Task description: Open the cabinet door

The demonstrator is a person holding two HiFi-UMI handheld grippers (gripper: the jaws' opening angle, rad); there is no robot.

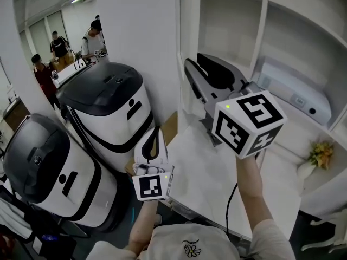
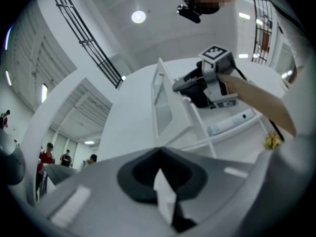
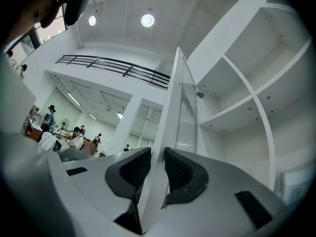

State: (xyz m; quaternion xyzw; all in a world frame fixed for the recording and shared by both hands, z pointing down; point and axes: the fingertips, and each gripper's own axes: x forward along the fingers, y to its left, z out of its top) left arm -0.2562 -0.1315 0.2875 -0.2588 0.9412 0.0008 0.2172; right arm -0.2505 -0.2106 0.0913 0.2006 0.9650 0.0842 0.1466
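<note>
Head view: your right gripper is raised to the free edge of the cabinet door. The door stands swung out from the cabinet, edge-on to you, with the open shelves to its right. A white device lies on one shelf and yellow flowers sit lower right. Your left gripper is held lower, apart from the door, in front of two white-and-black bins.

Left gripper view: left gripper jaws are closed together. A pale wedge sits at the seam; it is possibly part of the gripper itself, as the view is too close to tell. Beyond, the cabinet door stands ajar with the right gripper at its edge.

Right gripper view: right gripper jaws are partway closed, with one dark pad on each face of the door's edge, pressed against it. The cabinet door runs upward between the pads, with bare shelves on its right. People stand far off at left.
</note>
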